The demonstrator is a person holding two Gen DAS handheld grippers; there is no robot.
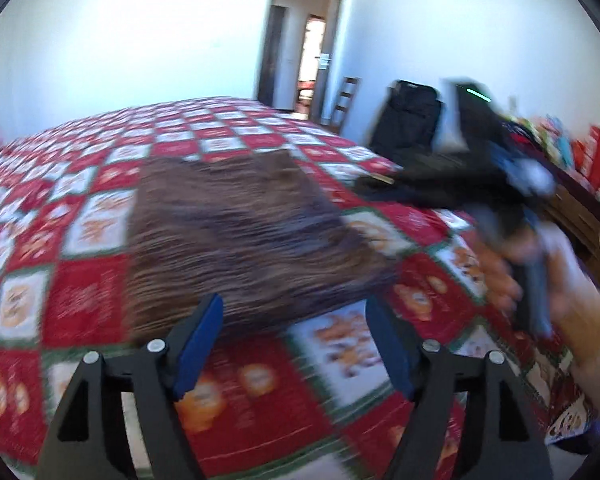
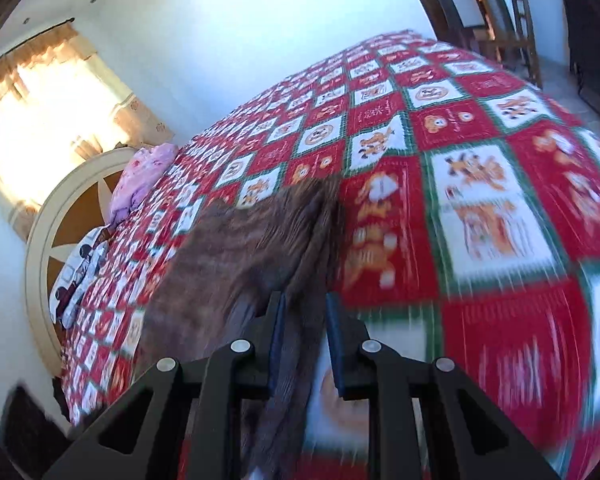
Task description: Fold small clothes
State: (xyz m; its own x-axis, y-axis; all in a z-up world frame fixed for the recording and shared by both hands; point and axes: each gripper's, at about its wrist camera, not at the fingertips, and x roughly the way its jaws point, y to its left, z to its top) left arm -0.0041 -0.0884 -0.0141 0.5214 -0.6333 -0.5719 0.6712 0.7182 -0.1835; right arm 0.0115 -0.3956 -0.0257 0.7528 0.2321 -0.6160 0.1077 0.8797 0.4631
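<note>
1. Cloth first: the brown striped garment (image 1: 240,236) lies on the red checked bedspread (image 1: 80,304), just ahead of your left gripper (image 1: 296,344), whose fingers are spread wide and hold nothing.
2. Your right gripper (image 2: 306,344) has its fingers drawn close around a hanging edge of the garment (image 2: 260,248); the blur keeps me from saying whether both pads truly press the fabric.
3. To do this fold well, as I judge it, keep that edge taut and carry it low across the garment, so the layer lands flat on the bedspread (image 2: 500,320) without bunching.
4. Bring the left gripper down onto the near edge of the garment before you release, so the cloth does not slide.
5. Count, relative to the garment: one brown garment; one dark heap of clothes (image 1: 440,188) beyond it to the right; one pink pillow (image 2: 140,180) and one patterned pillow (image 2: 80,272) past its far side, by the headboard (image 2: 60,220).
</note>
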